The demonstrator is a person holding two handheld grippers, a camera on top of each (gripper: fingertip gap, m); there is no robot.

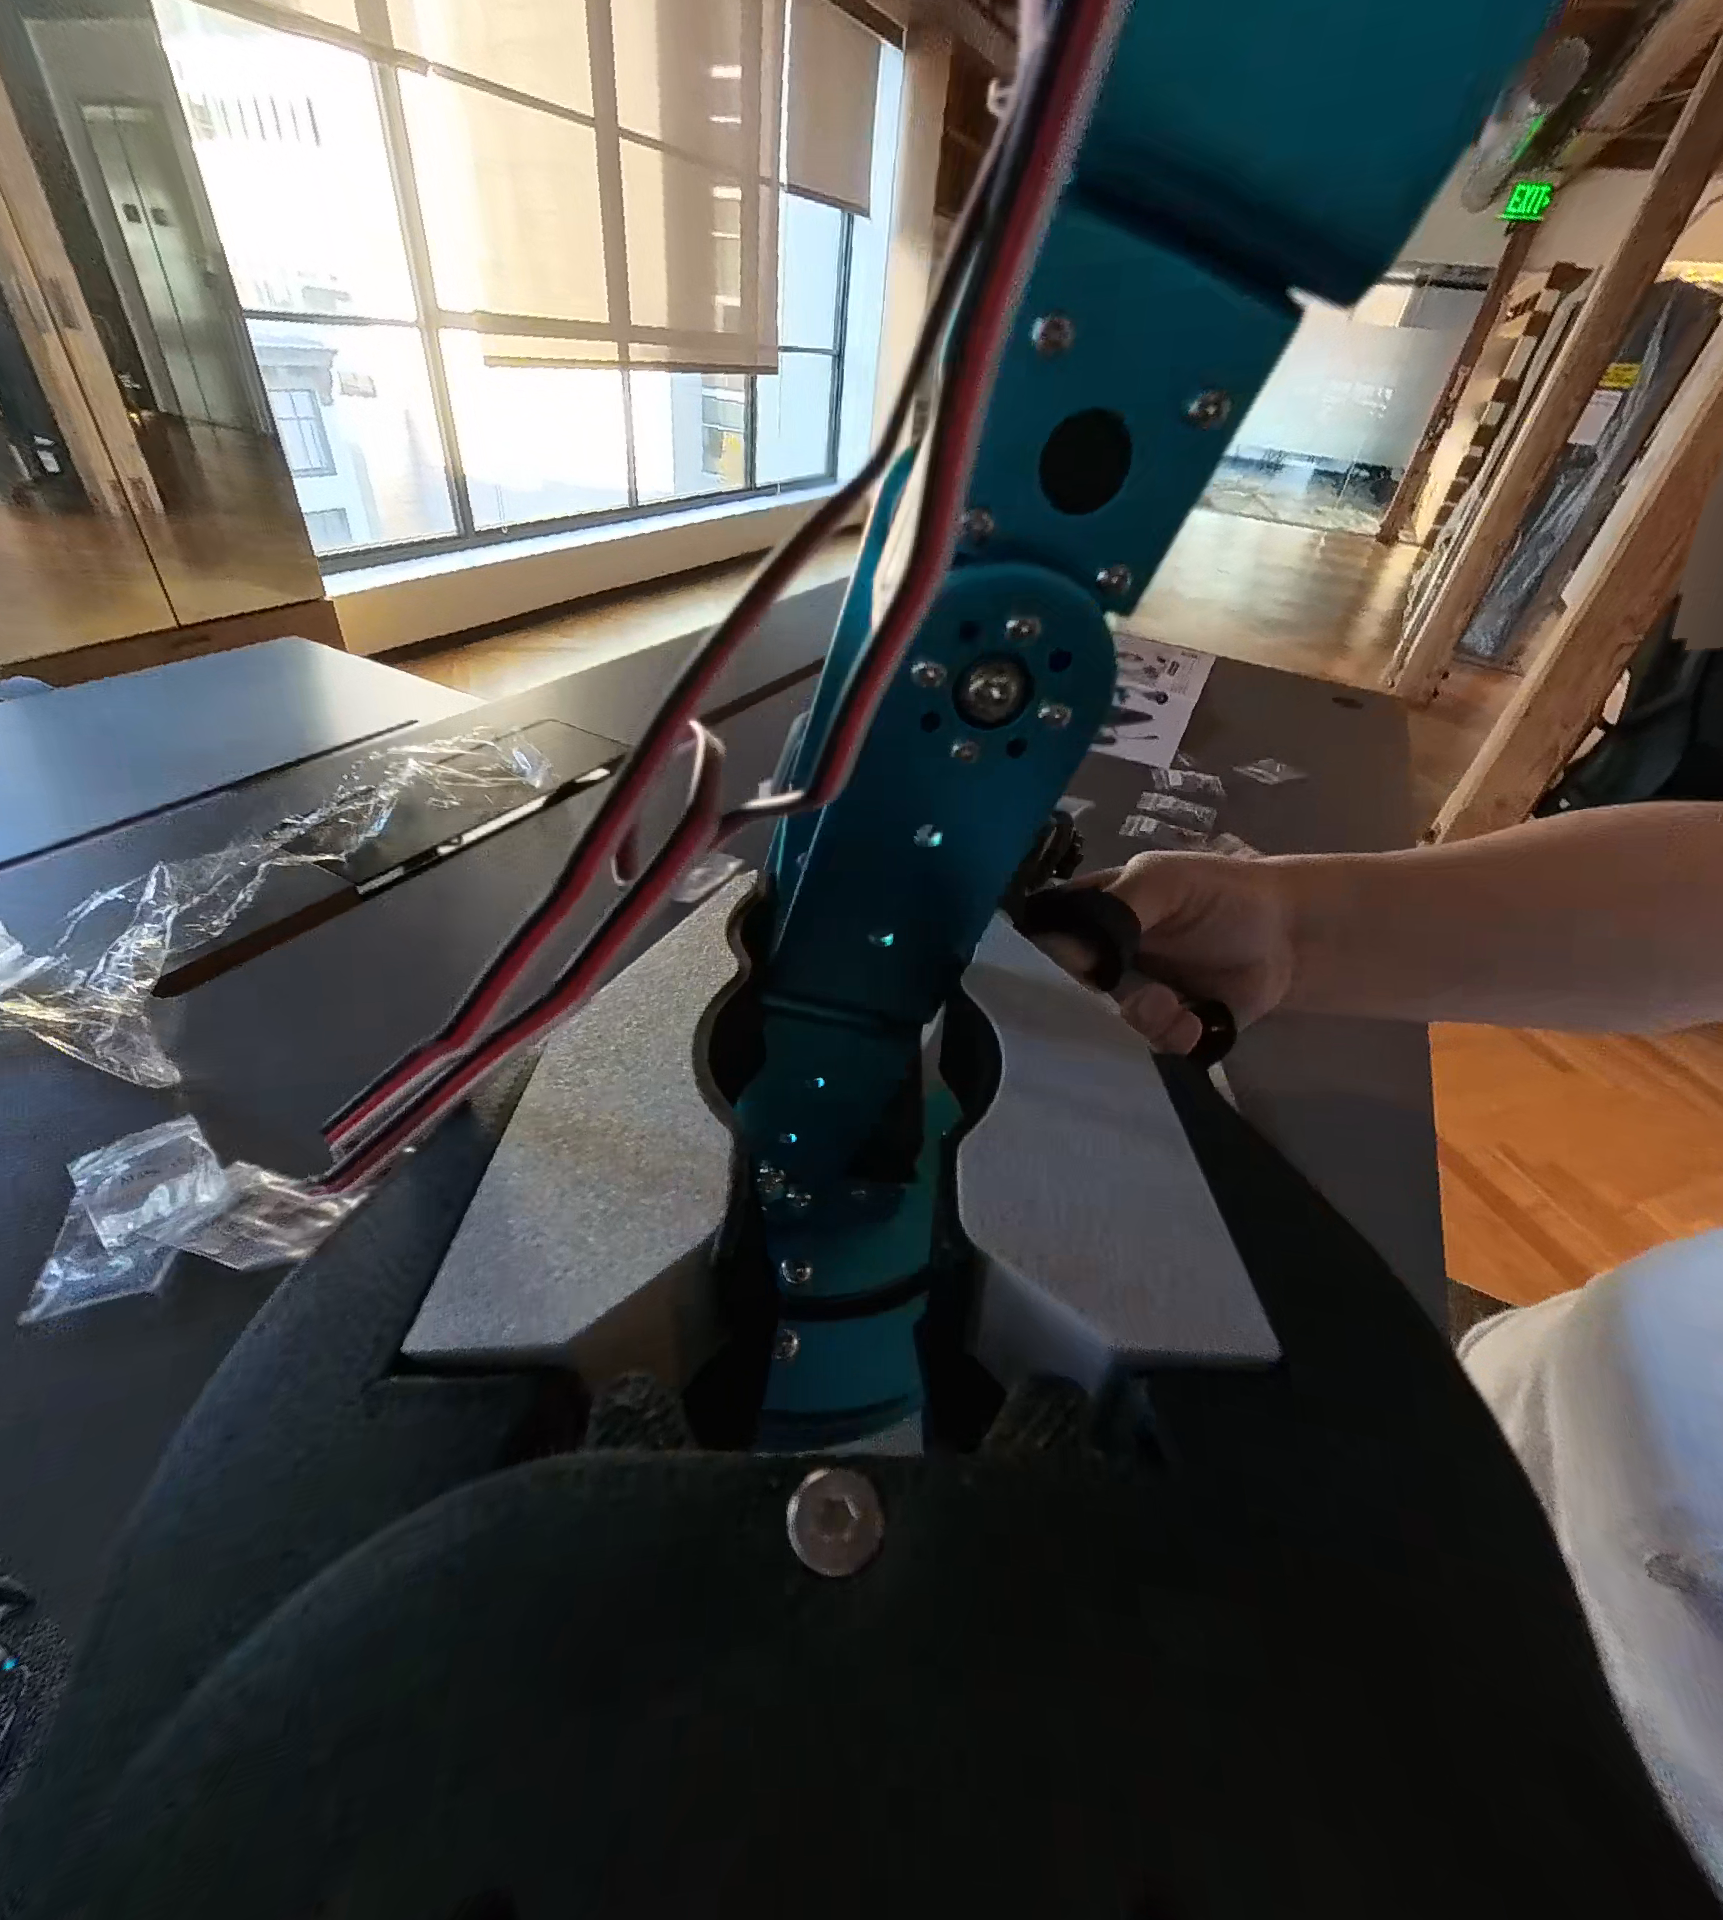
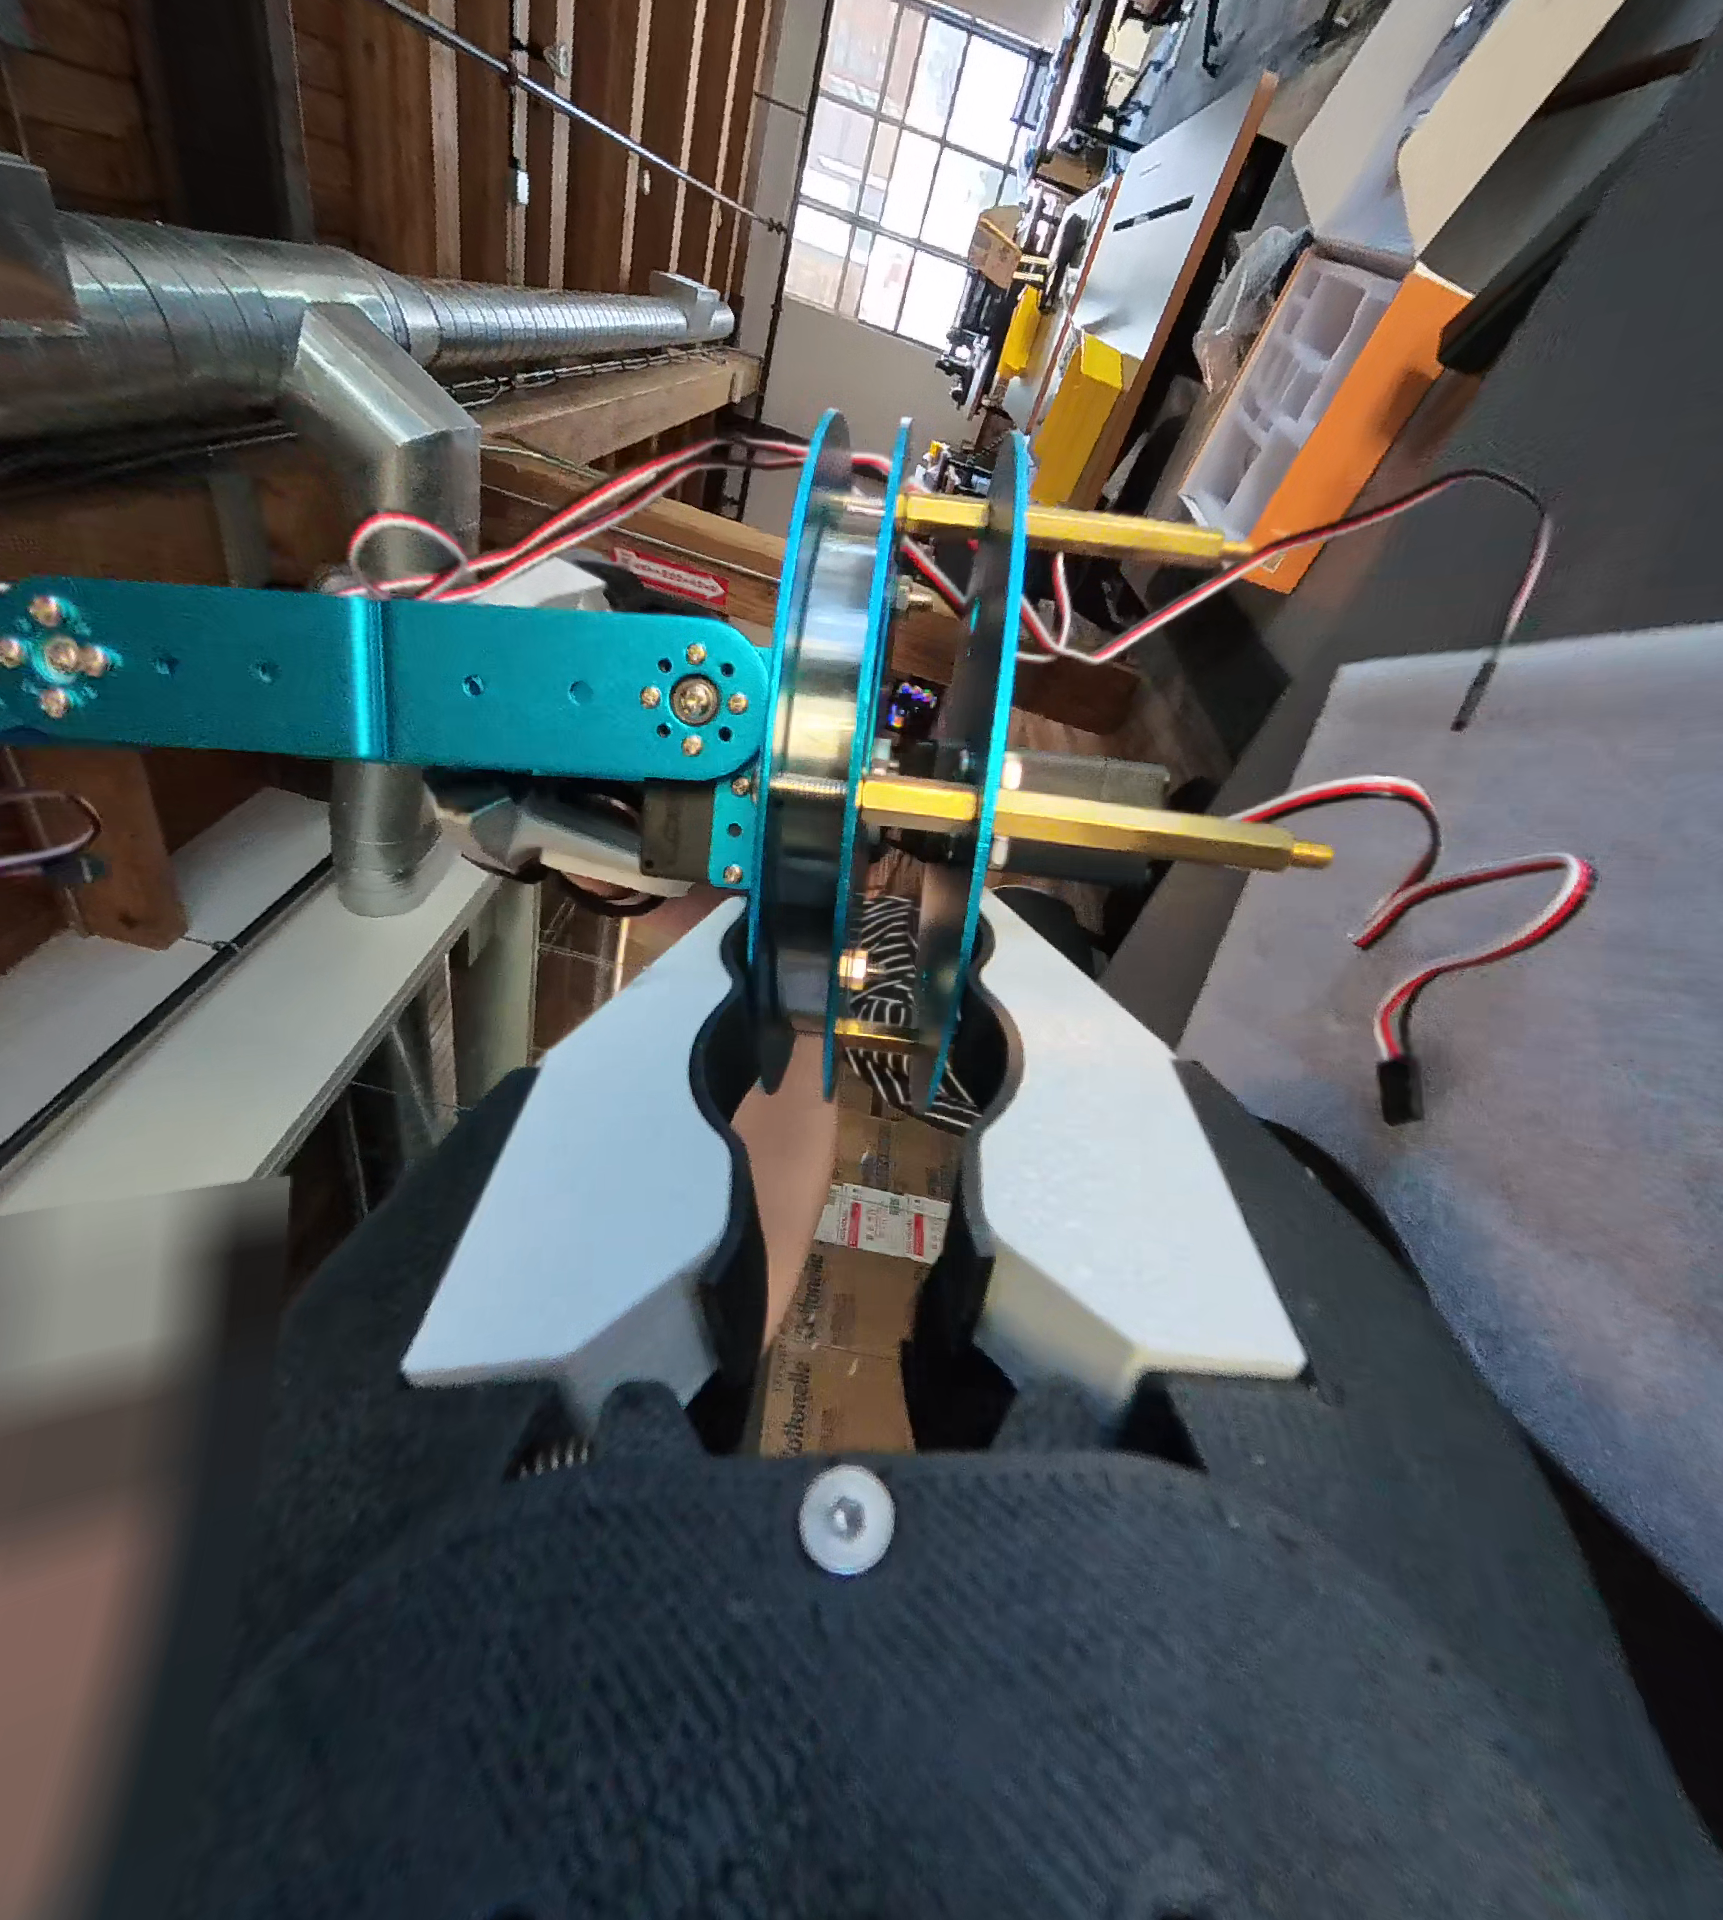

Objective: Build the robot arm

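A: Black table (image 1: pixel 161 727) under a big window (image 1: pixel 483 312), wood floor behind. Going left to right: torn clear wrap (image 1: pixel 109 935), small bags (image 1: pixel 150 1195), then the left gripper (image 1: pixel 852 997).

B: What's the left one doing?

A: Clenched on a teal arm (image 1: pixel 982 623), a small metal kit arm with screws. Its link runs down between the two white fingers (image 1: pixel 608 1132) and fills the gap. Red, white and black wires (image 1: pixel 691 831) hang off its left side. Right of that, a hand (image 1: pixel 1189 935) grips a black handle by the arm; beyond it, a paper sheet (image 1: pixel 1158 696) and more bags on the table.

B: Right wrist view?

A: Camera is rolled sideways, so a duct (image 2: pixel 213 301) and wood wall sit at left. The teal arm (image 2: pixel 369 675) runs across to a base of three teal discs (image 2: pixel 888 727) spaced by brass standoffs (image 2: pixel 1075 821). The right gripper (image 2: pixel 862 1029) straddles the disc edges; its fingers (image 2: pixel 618 1174) sit close to the outer discs, but whether they pinch them I cannot tell. Far right: grey mat (image 2: pixel 1615 1039) with loose wires (image 2: pixel 1439 935) and their plugs lying on it.

B: How far along?

A: Judging by looks, arm and base are bolted together. Standoff ends are bare and the plugs are unconnected, so mounting and wiring appear left to do.
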